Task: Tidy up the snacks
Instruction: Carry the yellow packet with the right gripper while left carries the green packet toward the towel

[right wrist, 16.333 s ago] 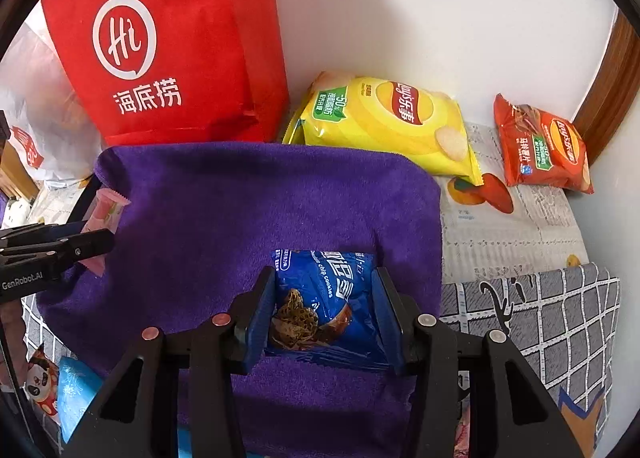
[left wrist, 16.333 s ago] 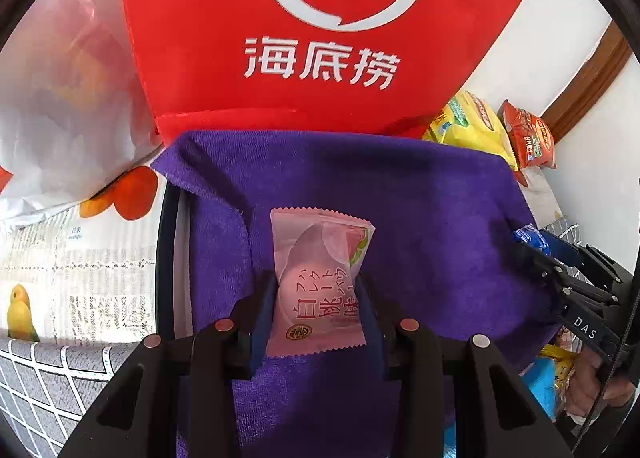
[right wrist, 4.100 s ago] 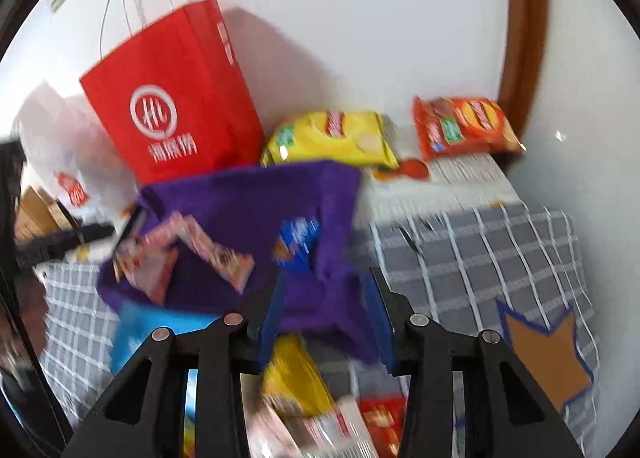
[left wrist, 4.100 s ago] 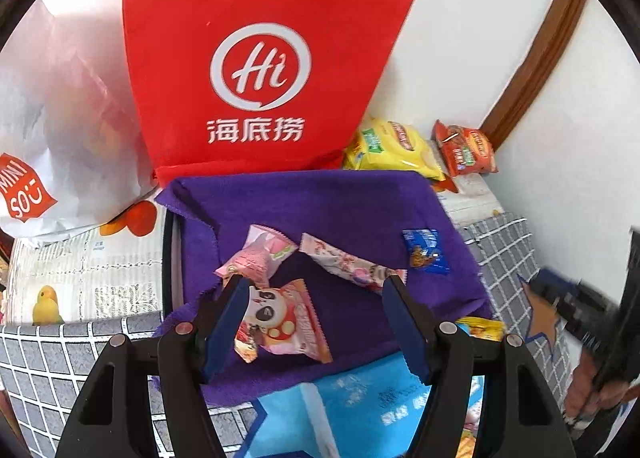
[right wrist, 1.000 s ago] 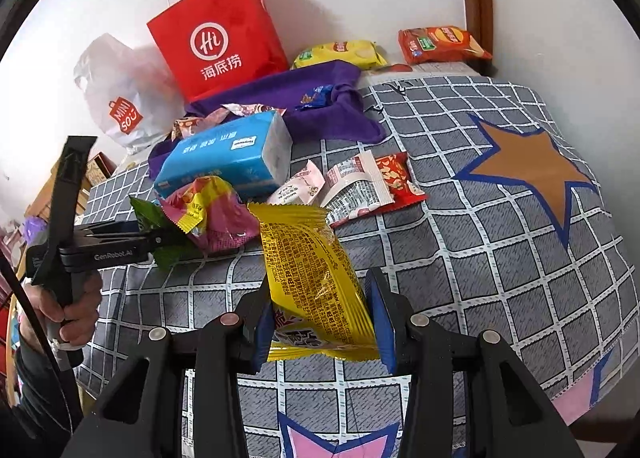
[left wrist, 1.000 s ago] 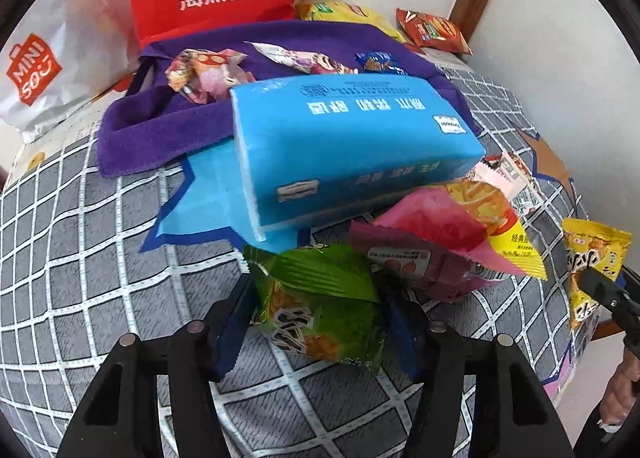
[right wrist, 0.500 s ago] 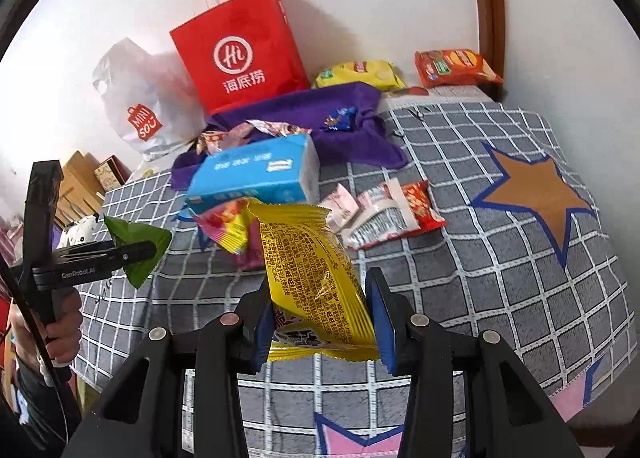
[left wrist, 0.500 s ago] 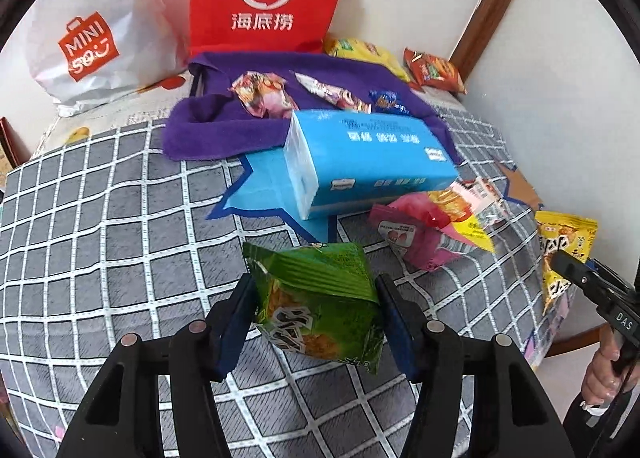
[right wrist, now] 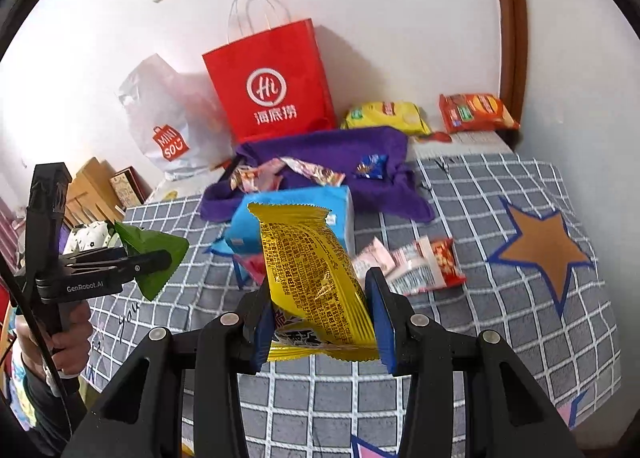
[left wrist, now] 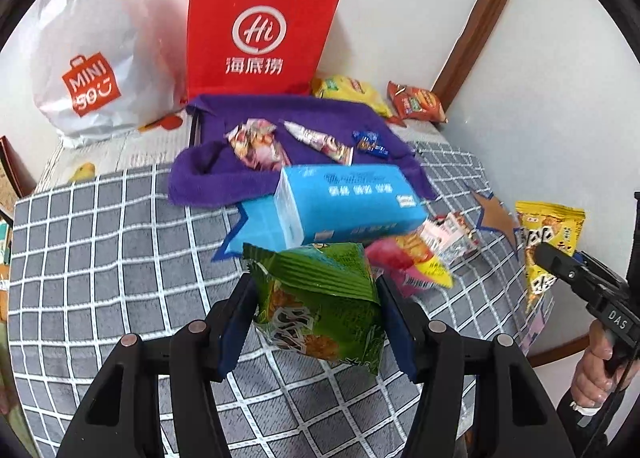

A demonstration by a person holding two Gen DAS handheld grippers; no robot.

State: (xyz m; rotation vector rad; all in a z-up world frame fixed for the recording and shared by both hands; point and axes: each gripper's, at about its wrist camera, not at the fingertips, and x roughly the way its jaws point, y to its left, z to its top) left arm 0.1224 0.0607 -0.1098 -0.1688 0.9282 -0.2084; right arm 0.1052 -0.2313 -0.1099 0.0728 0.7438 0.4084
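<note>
Left gripper (left wrist: 316,310) is clamped on a green pack (left wrist: 320,298), right gripper (right wrist: 320,322) on a yellow pack (right wrist: 312,278), both held above the checkered cover (right wrist: 500,298). Behind: blue box (left wrist: 344,201), then purple towel (left wrist: 304,113) with small snacks, red bag (left wrist: 260,29) at the wall.

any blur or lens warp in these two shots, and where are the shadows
Left wrist view: the blue box and pink pack are smeared by motion, the green pack is fairly sharp, and grid lines bow from the fisheye. Right wrist view: mostly crisp, the yellow pack readable; the red bag casts a soft shadow on the wall to its right.
</note>
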